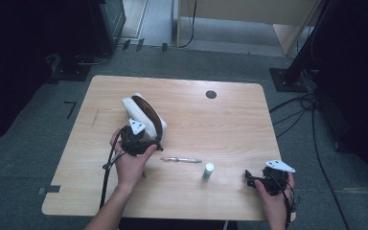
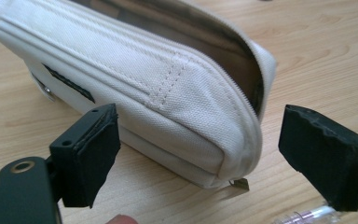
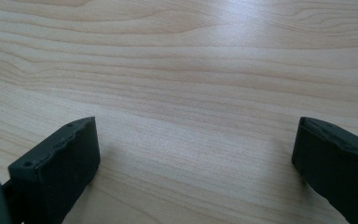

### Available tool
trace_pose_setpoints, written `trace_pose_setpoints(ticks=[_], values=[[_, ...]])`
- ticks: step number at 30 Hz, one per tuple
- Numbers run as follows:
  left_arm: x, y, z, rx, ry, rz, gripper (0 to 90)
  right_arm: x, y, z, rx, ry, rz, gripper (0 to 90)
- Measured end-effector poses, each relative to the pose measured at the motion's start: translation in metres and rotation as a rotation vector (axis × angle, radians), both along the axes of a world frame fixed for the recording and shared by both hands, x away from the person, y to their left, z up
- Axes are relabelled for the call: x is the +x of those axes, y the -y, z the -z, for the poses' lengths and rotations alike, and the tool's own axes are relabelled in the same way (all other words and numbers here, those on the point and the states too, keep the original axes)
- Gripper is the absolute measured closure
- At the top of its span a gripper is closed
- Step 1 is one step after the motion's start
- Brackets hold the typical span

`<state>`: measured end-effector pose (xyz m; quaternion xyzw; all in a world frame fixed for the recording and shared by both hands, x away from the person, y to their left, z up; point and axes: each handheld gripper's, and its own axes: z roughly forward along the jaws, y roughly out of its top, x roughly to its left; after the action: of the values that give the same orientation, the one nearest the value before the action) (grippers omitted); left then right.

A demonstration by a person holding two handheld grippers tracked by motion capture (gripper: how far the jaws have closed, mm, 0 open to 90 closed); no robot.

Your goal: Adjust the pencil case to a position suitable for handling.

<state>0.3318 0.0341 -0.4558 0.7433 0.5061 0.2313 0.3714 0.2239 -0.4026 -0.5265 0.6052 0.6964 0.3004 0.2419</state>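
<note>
A cream fabric pencil case stands on its edge on the wooden table, its zip open and a dark lining showing. My left gripper is at the case's near end. In the left gripper view the jaws of that gripper stand wide on either side of the case's end, with a clear gap on the right, so it is open. A clear pen lies just right of that hand, its tip showing low in the left gripper view. My right gripper rests near the front right edge, open over bare wood.
A small white tube with a green end stands between the pen and the right hand. A dark round hole sits in the table's far side. Cables and a black stand base lie on the floor to the right.
</note>
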Motion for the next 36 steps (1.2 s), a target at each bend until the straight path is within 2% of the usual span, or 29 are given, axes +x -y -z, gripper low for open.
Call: trace_pose_setpoints(ticks=[3, 8, 11, 14, 16, 19, 22, 27, 29, 33, 36], values=[[0.001, -0.001, 0.002, 0.022, -0.001, -0.006, 13.0, 0.000, 0.000, 0.000, 0.000, 0.001, 0.002, 0.3], [0.002, -0.011, 0.002, 0.010, -0.006, -0.002, 16.2, 0.000, 0.000, 0.000, -0.001, 0.000, 0.000, 0.3], [0.001, -0.017, 0.001, 0.004, 0.000, -0.003, 23.0, 0.000, 0.000, 0.000, -0.001, 0.000, -0.001, 0.3], [-0.001, -0.023, 0.001, 0.021, 0.017, -0.006, 30.7, 0.000, 0.000, 0.000, -0.001, 0.000, 0.002, 0.3], [-0.001, -0.027, 0.000, 0.016, 0.022, -0.010, 36.0, 0.000, 0.000, 0.000, -0.001, 0.000, 0.002, 0.3], [0.001, -0.032, -0.002, 0.006, 0.038, -0.038, 39.3, 0.000, 0.000, 0.000, 0.000, 0.000, 0.001, 0.3], [0.004, -0.034, -0.004, -0.012, 0.041, -0.071, 37.0, 0.000, 0.000, 0.000, -0.001, 0.001, 0.001, 0.3], [0.013, -0.029, -0.002, 0.010, 0.012, -0.099, 23.2, 0.000, 0.000, 0.000, -0.001, 0.000, 0.000, 0.3], [0.014, -0.028, -0.002, 0.031, 0.027, -0.117, 26.6, 0.000, 0.000, 0.000, -0.001, 0.000, -0.001, 0.3], [0.019, -0.030, 0.000, 0.020, 0.028, -0.130, 36.2, 0.000, 0.000, 0.000, -0.001, 0.000, 0.000, 0.3], [0.020, -0.031, 0.001, 0.035, 0.040, -0.139, 44.7, 0.000, 0.000, 0.000, -0.002, 0.000, 0.000, 0.3]])
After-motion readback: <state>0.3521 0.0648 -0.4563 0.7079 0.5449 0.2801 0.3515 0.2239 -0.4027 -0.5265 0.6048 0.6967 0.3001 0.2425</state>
